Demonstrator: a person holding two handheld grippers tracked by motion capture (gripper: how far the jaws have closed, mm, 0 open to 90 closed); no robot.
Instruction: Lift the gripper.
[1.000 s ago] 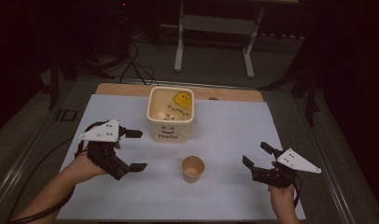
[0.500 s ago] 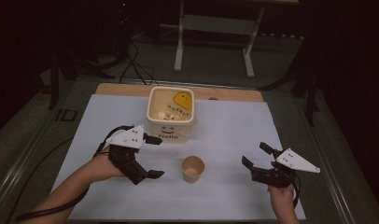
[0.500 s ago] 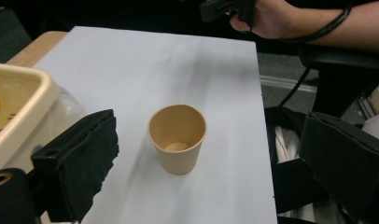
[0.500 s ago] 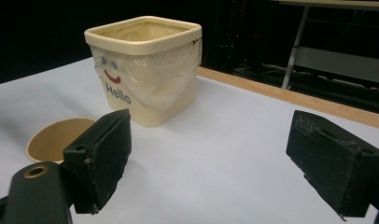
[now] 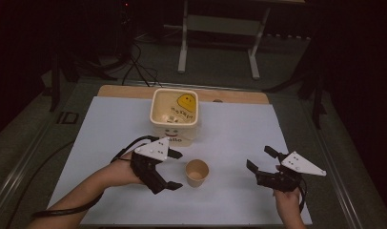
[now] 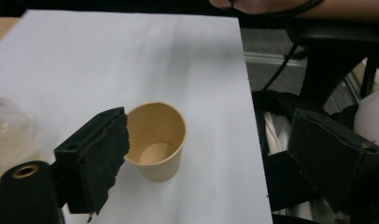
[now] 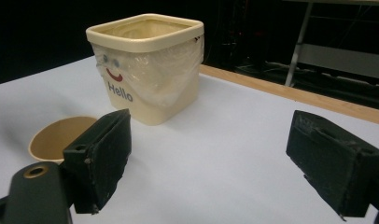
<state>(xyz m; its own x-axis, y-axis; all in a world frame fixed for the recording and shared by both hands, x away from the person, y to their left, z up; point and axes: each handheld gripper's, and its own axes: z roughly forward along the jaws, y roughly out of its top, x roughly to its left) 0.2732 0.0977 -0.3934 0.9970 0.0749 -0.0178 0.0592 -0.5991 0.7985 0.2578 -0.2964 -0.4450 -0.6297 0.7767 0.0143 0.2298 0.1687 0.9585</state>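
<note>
Paper cup (image 5: 197, 172): tan, upright, open mouth up, nothing visible inside; stands on the white table sheet (image 5: 239, 138) near the person's edge, about midway between the two grippers and in front of the bin.

Bin (image 5: 175, 116): cream, square, rounded rim, clear liner bag, a smiling face and the word "Hello" on the near wall; a yellow shape lies inside. Stands at the far middle of the sheet, apart from the cup.

Left gripper (image 5: 174, 170): just left of the cup, jaws spread wide and holding nothing. In the left gripper view the cup (image 6: 157, 140) sits between the jaws, close against the left one; contact cannot be told.

Right gripper (image 5: 260, 159): well right of the cup, jaws wide apart, empty, raised over bare sheet.

Table (image 5: 239, 97): wooden edge visible beyond the sheet.
</note>
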